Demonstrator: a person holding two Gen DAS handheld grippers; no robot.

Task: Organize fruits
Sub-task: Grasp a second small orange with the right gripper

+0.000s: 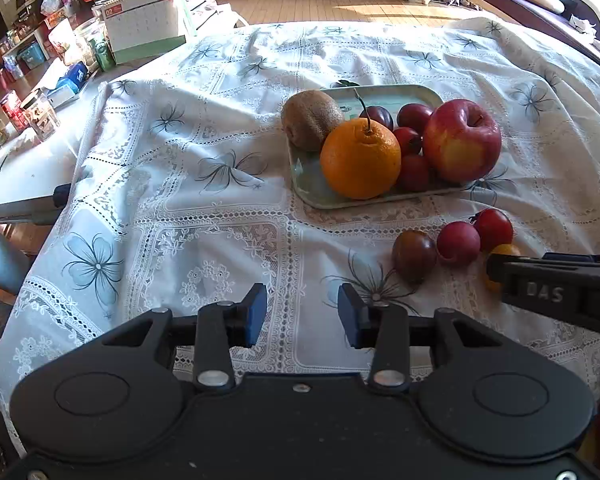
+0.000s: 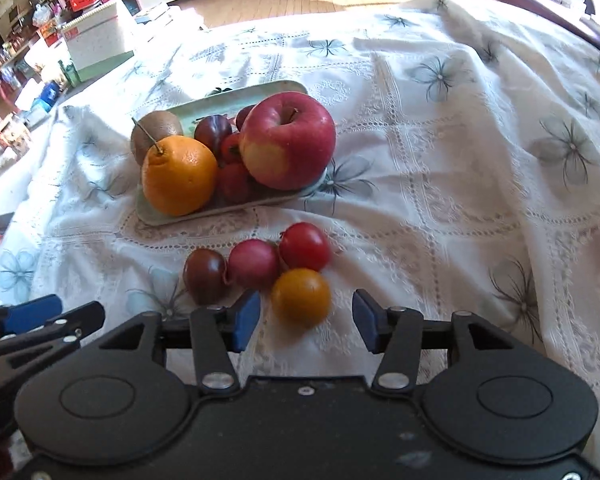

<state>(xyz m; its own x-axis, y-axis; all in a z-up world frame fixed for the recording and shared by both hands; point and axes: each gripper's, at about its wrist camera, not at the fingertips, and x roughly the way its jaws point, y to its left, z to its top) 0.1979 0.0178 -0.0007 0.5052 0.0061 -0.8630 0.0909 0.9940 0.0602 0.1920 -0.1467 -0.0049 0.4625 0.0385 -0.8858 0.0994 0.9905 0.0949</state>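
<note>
Tray (image 2: 236,91): pale green, lying on the flowered tablecloth (image 2: 440,152); every place below is given from it.
Apple (image 2: 287,141): red with a yellow patch, on the tray at its right end.
Orange (image 2: 179,176): on the tray's near left corner, stem up.
Kiwi (image 2: 156,132): on the tray's left edge, behind the orange and touching it.
Small dark red fruits (image 2: 230,160): several, packed on the tray between the orange and the apple.
Loose cluster: four small round fruits on the cloth just in front of the tray, off it.
Dark brown fruit (image 2: 205,276): left end of the cluster.
Pink-red fruit (image 2: 253,265): middle, touching its neighbours.
Red fruit (image 2: 305,246): nearest the tray's front edge.
Yellow fruit (image 2: 301,297): farthest from the tray.
Your right gripper (image 2: 306,322): spread wide, nothing gripped; the yellow fruit sits just ahead of the gap between its blue pads (image 2: 246,320).
Your left gripper (image 1: 302,314): parted, holding nothing, over bare cloth in front of the tray and left of the cluster.
Calendar (image 1: 142,24): standing beyond the tray, off the cloth's far left corner.
</note>
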